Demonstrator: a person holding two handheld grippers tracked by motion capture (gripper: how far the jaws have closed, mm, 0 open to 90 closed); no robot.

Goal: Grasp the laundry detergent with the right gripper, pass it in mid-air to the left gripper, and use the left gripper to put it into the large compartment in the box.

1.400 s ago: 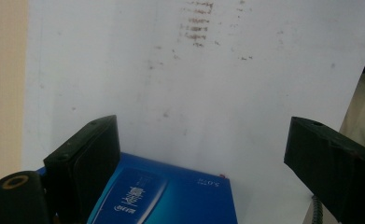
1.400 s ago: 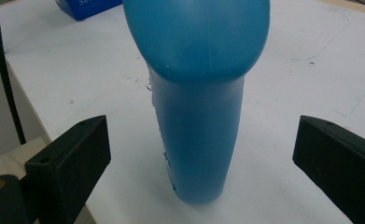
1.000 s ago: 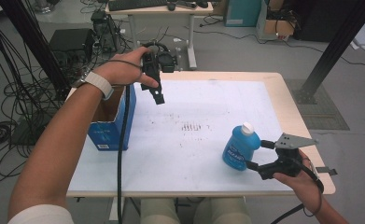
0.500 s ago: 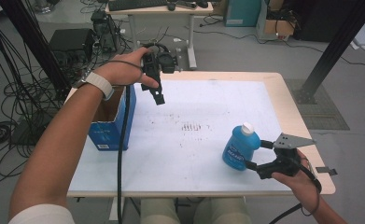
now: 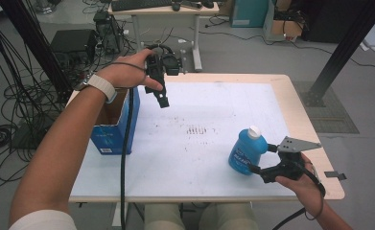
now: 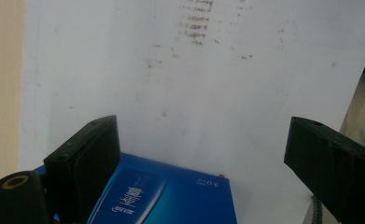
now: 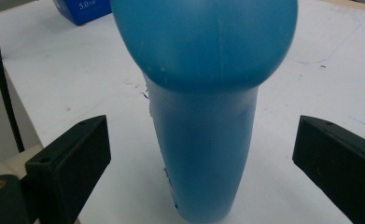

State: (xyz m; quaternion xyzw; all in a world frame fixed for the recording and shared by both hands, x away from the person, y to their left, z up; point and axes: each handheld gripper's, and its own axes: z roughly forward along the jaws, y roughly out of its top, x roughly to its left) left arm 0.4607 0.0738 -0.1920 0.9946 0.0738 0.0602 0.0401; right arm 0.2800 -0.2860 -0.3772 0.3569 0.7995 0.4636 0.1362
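While upright, the blue bottle (image 7: 203, 140) stands between the open right tongs (image 7: 203, 163).

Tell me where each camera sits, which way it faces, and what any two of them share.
High view: fixed above the person's side, looking forward and down on the table; both forearms, left claw and right claw show.
Left gripper view: rides the left claw, looking down at the table past the blue box; open jaws.
Right gripper view: rides the right claw, facing the blue bottle between open jaws.
Shared: the bottle and box also appear in the high view.
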